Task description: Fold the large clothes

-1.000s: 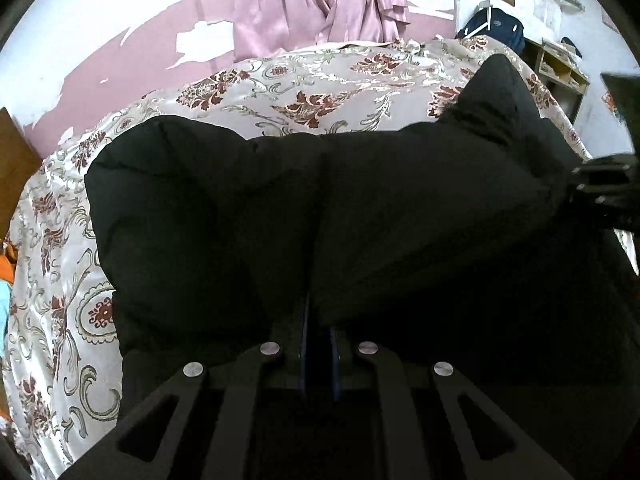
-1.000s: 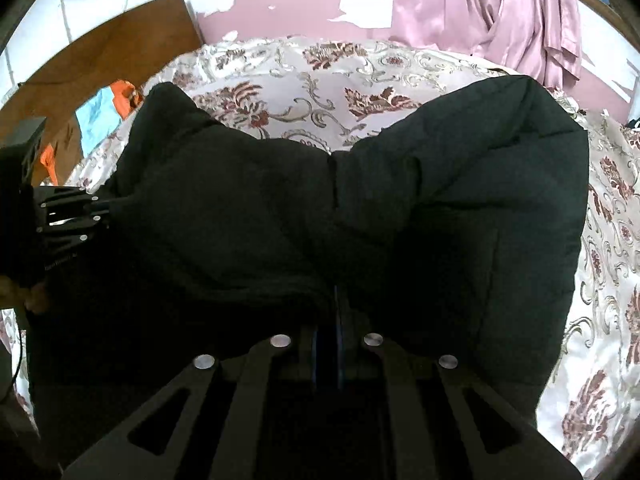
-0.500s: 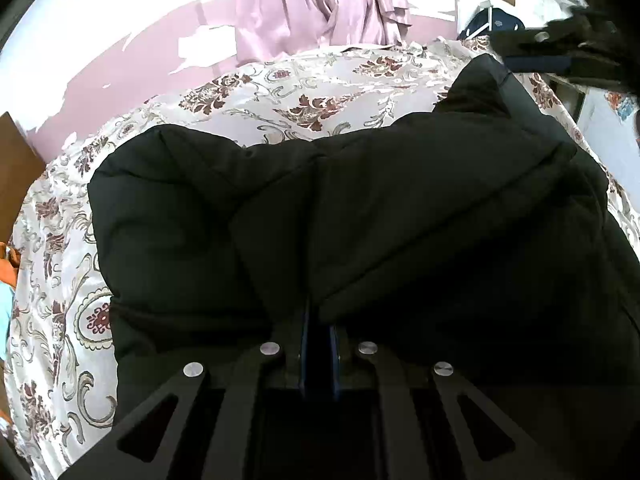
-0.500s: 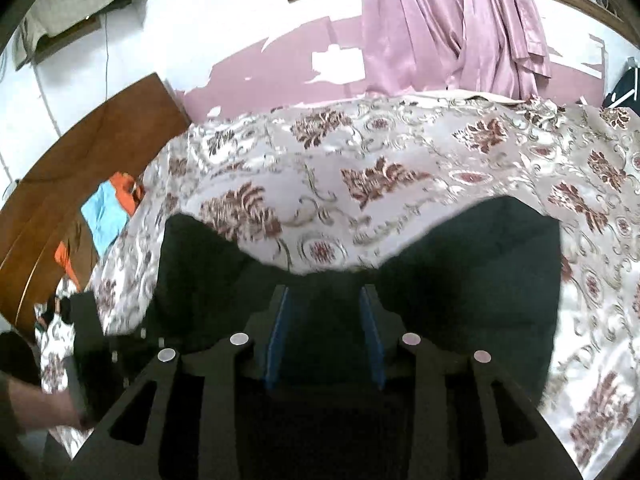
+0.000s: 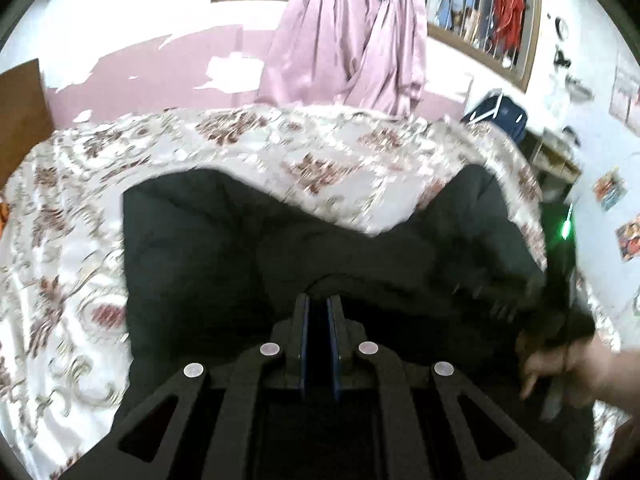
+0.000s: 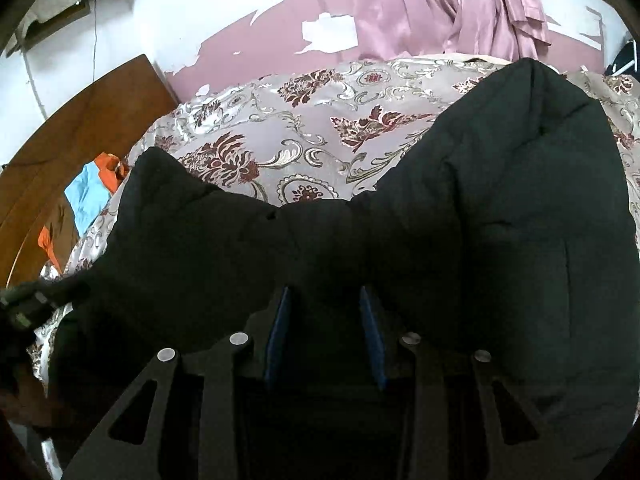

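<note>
A large black padded jacket [image 5: 224,252] lies folded on the floral bedspread [image 5: 120,160]; it also shows in the right wrist view [image 6: 500,208]. My left gripper [image 5: 319,300] stands over its near edge with the blue pads a narrow gap apart, and the jacket's edge sits just past the tips, not clearly pinched. My right gripper [image 6: 324,292] is open, its blue pads [image 6: 280,312] wide apart, with jacket fabric lying between and over the tips. The right hand and gripper show blurred at the right edge of the left wrist view [image 5: 560,344].
Pink curtains [image 5: 352,40] hang at the far wall under a window. A wooden headboard [image 6: 80,120] stands at the left with orange and blue cloth [image 6: 88,192] beside it. A dark bag [image 5: 504,116] and shelves sit at the far right.
My right gripper opened and let go of the jacket about half a second ago. My left gripper has tilted up, its pads have parted slightly, and the jacket now lies flatter on the bed.
</note>
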Motion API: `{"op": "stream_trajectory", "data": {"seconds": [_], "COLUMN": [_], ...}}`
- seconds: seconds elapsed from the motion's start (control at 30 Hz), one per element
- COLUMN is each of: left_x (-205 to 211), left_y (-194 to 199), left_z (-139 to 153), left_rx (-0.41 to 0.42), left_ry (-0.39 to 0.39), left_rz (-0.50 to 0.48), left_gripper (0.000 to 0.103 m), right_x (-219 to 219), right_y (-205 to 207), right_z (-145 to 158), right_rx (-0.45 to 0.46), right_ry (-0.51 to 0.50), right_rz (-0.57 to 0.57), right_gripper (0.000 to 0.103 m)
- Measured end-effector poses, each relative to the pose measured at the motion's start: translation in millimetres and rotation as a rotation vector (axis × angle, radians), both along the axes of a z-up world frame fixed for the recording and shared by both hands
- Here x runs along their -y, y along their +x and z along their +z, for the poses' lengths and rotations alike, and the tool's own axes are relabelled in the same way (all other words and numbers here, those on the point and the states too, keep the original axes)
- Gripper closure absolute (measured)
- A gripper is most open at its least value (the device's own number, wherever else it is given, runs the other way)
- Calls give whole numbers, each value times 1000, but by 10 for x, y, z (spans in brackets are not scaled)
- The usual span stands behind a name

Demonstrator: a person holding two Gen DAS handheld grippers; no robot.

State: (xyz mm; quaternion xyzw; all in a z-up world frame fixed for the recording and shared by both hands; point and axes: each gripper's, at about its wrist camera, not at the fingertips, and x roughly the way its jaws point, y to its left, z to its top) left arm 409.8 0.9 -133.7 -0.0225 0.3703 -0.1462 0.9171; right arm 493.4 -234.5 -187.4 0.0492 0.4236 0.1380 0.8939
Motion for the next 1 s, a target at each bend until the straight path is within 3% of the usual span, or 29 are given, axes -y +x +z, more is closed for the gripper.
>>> {"op": "stream_trajectory", "data": {"seconds": [0.07,0.13,0.17,0.23,0.33,0.47,0.57,0.6,0.7,0.9,1.0], "left_x": [73,23,-25,-190,-324,-193,-12,51,149,103,196], "left_y": [126,188,155,-76,-258,115,375,393,342,373,371], "left_z": [-14,20,71,266,383,144,-262,-430,-657,-900,-975], "left_rx": [28,37,42,136,205,141,13,-26,-33,-50,-27], "left_ry": [-18,-106,-149,-245,-297,-240,-142,-70,45,15,74], "left_rz": [-2,38,57,101,82,44,67,92,107,131,138], "left_gripper": [94,94,94,94,94,91,91,91,91,91,91], "right_x": [12,32,41,37,53,41,49,68,169,116,139], "right_y": [-1,-21,-18,-32,-64,-130,-155,-179,-315,-313,-280], "right_z": [-11,-22,-22,-43,-63,-59,-39,-15,126,-41,-107], "right_rx": [12,27,33,45,51,71,84,95,161,115,89], "right_ry": [5,13,14,17,14,-9,-7,2,38,-28,-22], "right_rz": [-4,-5,-4,1,7,8,5,-3,-87,-62,-54], "right_gripper": [71,71,71,71,71,71,71,71,71,71,71]}}
